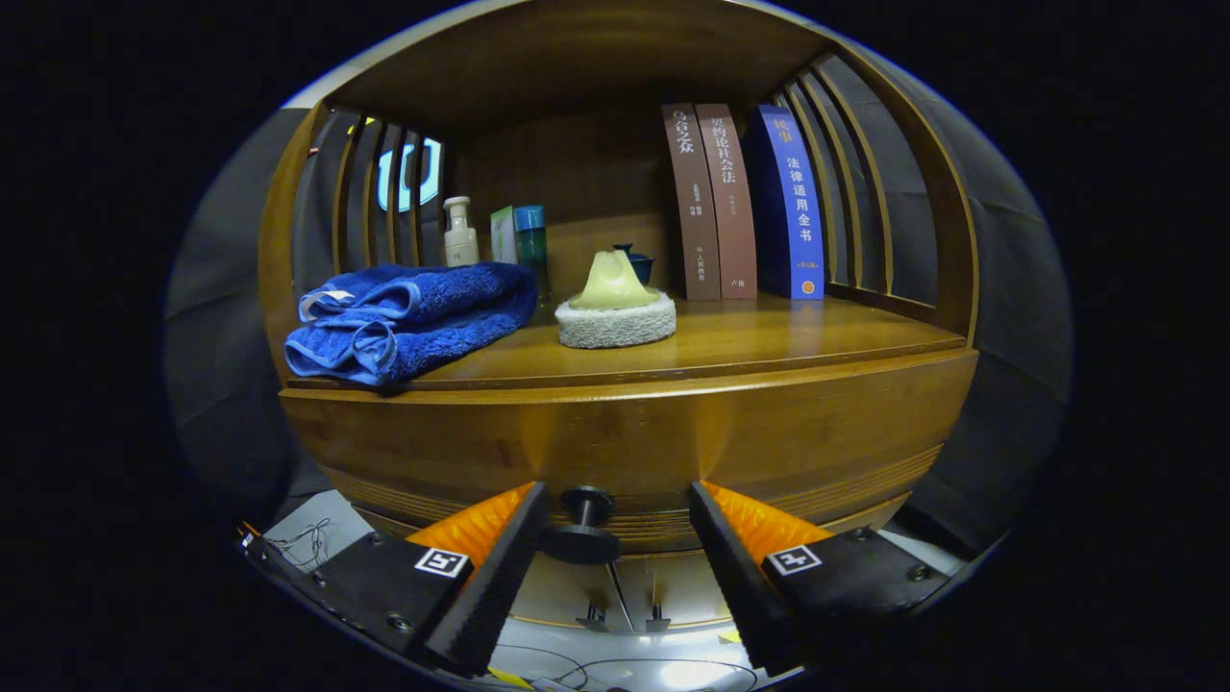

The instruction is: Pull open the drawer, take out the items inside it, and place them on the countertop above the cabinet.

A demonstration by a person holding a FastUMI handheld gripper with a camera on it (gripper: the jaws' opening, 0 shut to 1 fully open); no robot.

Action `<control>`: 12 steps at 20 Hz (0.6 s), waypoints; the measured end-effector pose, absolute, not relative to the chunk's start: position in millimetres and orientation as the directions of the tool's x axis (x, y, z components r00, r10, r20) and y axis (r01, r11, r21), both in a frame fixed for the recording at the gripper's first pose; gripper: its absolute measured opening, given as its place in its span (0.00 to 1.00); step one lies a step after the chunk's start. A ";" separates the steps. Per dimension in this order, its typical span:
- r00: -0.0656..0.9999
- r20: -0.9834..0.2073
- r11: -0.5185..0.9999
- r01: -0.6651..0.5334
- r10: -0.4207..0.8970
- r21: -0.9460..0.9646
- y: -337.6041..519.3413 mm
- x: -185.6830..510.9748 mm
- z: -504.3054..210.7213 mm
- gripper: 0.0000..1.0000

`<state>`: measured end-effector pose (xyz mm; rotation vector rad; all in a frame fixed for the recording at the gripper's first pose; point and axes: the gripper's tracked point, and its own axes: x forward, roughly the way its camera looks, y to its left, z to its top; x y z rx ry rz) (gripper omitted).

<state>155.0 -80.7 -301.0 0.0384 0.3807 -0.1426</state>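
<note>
Gripper view: the gripper point(617, 533) is spread wide, with the small round black drawer knob point(583, 527) between its fingers, nearer the left one, with room on the right. The brown wooden drawer front point(673, 432) is closed under the countertop point(769, 336). A folded blue towel point(408, 317) hangs over the countertop's front edge.

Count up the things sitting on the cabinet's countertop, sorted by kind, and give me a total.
Books: 3
Blue towel: 1
Pump bottle: 1
Small boxes: 2
Scrub pad with handle: 1
Dark cup behind it: 1
Total: 9
</note>
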 end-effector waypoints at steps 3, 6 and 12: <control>0.929 -0.351 0.992 0.128 -0.118 0.005 -78.3 154.3 -288.9 0.95; 0.939 -0.323 0.992 0.124 -0.117 0.000 -76.4 150.7 -268.6 0.94; 0.959 -0.262 0.993 0.120 -0.112 0.013 -69.5 126.3 -207.9 0.94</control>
